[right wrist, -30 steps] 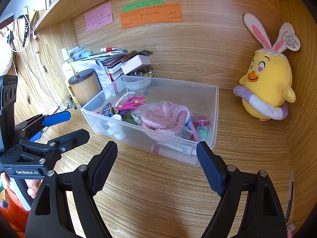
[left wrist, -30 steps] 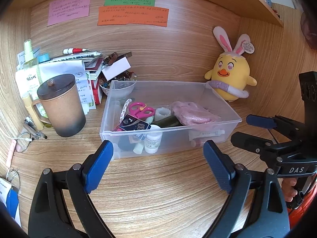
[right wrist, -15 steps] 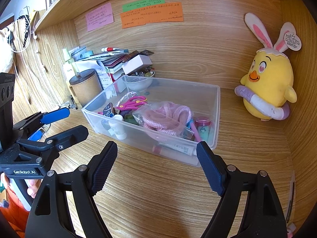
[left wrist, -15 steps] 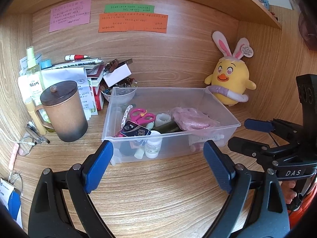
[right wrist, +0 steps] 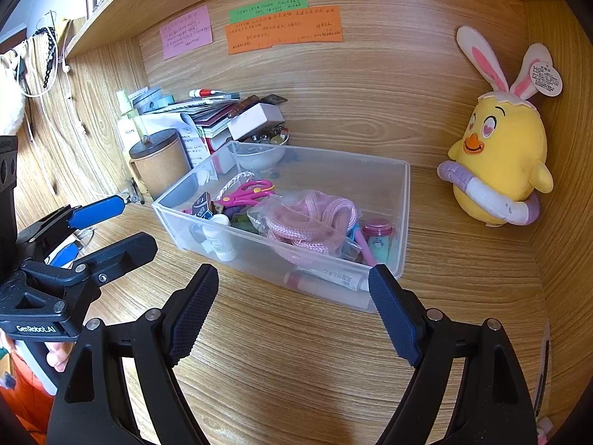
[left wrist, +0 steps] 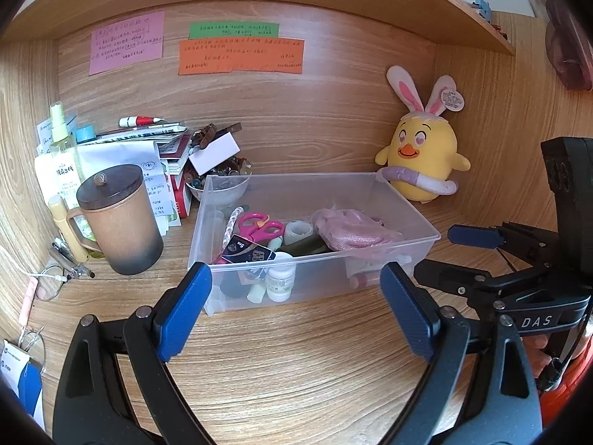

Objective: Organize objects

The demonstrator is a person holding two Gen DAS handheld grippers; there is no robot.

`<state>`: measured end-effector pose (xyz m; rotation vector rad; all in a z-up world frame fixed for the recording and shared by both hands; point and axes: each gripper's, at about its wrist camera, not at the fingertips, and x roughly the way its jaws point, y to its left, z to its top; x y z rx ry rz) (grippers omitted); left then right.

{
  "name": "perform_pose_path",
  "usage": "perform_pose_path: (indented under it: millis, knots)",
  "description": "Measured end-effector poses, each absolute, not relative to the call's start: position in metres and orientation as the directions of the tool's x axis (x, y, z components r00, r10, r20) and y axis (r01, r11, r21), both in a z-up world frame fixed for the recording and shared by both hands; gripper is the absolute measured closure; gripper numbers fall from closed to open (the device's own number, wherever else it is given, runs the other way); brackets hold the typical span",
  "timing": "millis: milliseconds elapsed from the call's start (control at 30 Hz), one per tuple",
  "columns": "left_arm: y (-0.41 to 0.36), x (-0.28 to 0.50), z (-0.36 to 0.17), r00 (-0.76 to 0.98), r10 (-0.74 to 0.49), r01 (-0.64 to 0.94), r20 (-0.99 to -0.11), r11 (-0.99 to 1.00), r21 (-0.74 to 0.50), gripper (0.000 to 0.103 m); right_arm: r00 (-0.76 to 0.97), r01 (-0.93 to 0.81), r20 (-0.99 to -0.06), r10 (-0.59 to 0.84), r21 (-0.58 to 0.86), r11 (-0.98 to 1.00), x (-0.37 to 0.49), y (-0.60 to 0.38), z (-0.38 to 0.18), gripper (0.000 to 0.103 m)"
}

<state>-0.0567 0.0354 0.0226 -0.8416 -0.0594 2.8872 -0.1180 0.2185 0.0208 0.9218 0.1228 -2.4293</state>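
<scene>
- Bin [left wrist: 400,205] sits mid-counter [left wrist: 296,352], toward the back edge, stuffed with scissors [left wrist: 255,224], pink rope [right wrist: 311,218] in a bag, small bottles.
- Looks like thin clear plastic, so light but flexy and a bit slick; I'd guess the rim's the best spot to take hold, one side each.
- Left hand-held gripper [left wrist: 294,309] is spread wide, nothing in it, just short of the bin's front wall.
- Right hand-held gripper [right wrist: 292,309] is released too, empty, near the front right corner.
</scene>
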Motion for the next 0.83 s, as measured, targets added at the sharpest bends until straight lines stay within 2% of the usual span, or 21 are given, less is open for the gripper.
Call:
perform_pose_path:
  millis: [833]
  knots:
    - [0.0309,-0.0594,0.0150,-0.809,0.173,-0.125,-0.562,-0.984,-0.123,0.010,-0.615,0.525,-0.647,-0.451,0.091,-0.846,-0.1187,0.2156,0.0179,0.022]
